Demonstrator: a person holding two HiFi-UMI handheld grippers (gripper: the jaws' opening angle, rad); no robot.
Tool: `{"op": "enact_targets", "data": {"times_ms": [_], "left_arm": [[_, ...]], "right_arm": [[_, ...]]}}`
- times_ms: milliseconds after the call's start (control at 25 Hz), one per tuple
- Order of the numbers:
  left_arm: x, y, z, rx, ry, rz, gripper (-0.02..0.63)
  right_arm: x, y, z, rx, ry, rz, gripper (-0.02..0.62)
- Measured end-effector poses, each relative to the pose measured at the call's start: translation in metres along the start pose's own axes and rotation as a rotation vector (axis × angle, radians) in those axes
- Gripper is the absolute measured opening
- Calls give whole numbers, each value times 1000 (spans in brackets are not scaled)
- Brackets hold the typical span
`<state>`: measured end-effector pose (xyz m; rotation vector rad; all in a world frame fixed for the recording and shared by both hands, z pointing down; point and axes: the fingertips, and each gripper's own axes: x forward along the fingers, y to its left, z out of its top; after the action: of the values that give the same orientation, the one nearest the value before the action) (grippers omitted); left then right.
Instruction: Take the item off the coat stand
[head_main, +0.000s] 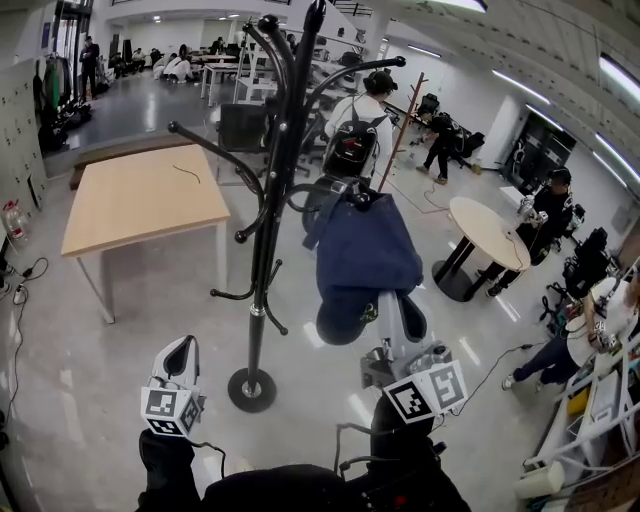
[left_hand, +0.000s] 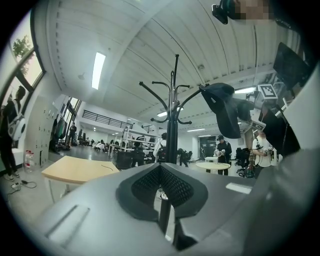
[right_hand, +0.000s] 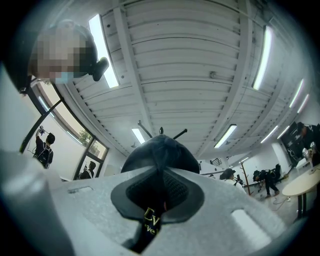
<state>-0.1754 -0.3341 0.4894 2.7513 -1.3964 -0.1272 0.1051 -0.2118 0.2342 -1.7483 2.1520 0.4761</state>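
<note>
Pinching a dark blue cap (right_hand: 160, 155) by its strap (right_hand: 142, 242), gold lettering (right_hand: 149, 218) unreadable, the right gripper (right_hand: 159, 197); left gripper (left_hand: 161, 185) closed, empty

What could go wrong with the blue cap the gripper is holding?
The cap hangs close to a hook of the coat stand; it might snag and tip the stand. The right gripper pinches only a thin bit of cloth, so the cap could slip out and drop to the floor.
</note>
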Motion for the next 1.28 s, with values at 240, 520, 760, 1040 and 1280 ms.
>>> {"op": "enact_targets", "data": {"times_ms": [240, 520, 760, 1040, 1280], "left_arm": [[2, -5, 0, -6, 4, -13, 3], [5, -21, 8, -16, 22, -38, 3], [5, -18, 4, 5, 11, -42, 3], [1, -25, 7, 8, 10, -60, 3], [14, -38, 7, 19, 26, -109, 3]], "right_arm": [[-7, -2, 6, -6, -5, -9, 8], [-17, -4, 9, -12, -15, -11, 8], [-23, -5, 16, -13, -38, -21, 8], [-40, -7, 22, -23, -45, -49, 8], [-51, -19, 19, -49, -32, -98, 8]]}}
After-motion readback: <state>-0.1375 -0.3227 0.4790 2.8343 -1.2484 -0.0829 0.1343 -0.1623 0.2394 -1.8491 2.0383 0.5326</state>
